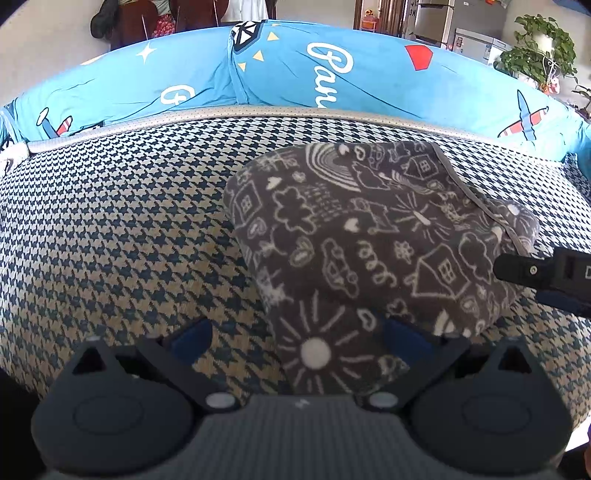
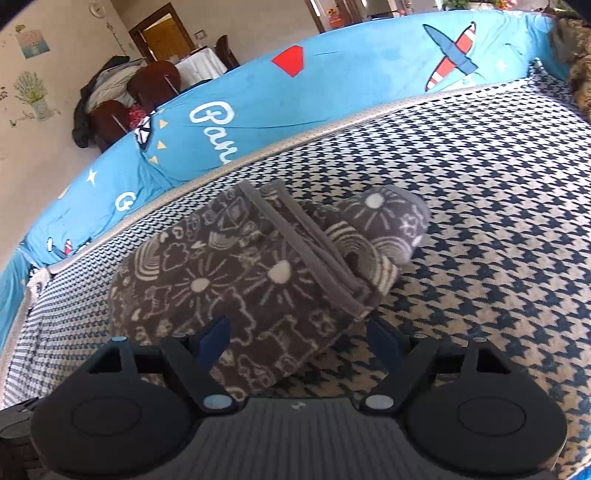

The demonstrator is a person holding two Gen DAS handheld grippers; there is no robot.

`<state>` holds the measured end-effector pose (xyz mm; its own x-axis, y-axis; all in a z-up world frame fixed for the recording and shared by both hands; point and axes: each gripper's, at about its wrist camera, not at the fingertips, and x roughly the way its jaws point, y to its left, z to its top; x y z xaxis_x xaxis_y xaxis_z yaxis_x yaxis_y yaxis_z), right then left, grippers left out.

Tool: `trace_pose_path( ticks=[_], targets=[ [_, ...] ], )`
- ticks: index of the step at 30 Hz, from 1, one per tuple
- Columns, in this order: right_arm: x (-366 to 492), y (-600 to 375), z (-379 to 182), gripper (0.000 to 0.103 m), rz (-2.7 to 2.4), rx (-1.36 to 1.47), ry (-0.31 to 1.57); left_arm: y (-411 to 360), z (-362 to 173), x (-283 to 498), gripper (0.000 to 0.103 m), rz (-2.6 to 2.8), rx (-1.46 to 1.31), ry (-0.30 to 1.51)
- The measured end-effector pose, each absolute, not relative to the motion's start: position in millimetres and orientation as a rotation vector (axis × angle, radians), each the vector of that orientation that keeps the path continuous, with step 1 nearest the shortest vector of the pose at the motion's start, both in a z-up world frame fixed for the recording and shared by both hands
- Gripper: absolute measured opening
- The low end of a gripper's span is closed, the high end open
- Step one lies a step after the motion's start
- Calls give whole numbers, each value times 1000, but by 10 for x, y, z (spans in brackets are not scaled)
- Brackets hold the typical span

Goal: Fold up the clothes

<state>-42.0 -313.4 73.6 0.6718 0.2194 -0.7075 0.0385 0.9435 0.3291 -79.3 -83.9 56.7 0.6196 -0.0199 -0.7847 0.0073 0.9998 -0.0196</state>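
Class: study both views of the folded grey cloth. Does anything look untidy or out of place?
Yes. The grey cloth is folded, but one end sticks out past the trimmed edge in a loose roll, so the bundle looks uneven. Both grippers are open.

a houndstooth mattress (image 1: 110, 229) fills the foreground, edged by a blue bumper (image 1: 295, 74) printed with planes and white script. behind it, at upper left of the right view, dark wooden chairs (image 2: 155, 83) with a coat stand by a beige wall (image 2: 66, 44) with flower stickers. a leafy plant (image 1: 539, 48) sits upper right in the left view, beside steel appliances (image 1: 436, 18).
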Motion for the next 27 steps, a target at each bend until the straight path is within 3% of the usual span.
trace_pose_path(
  ticks=[27],
  targets=[
    [-699, -3159, 710, 82, 60, 361, 839, -994, 667, -1060, 103, 9, 78, 901]
  ],
)
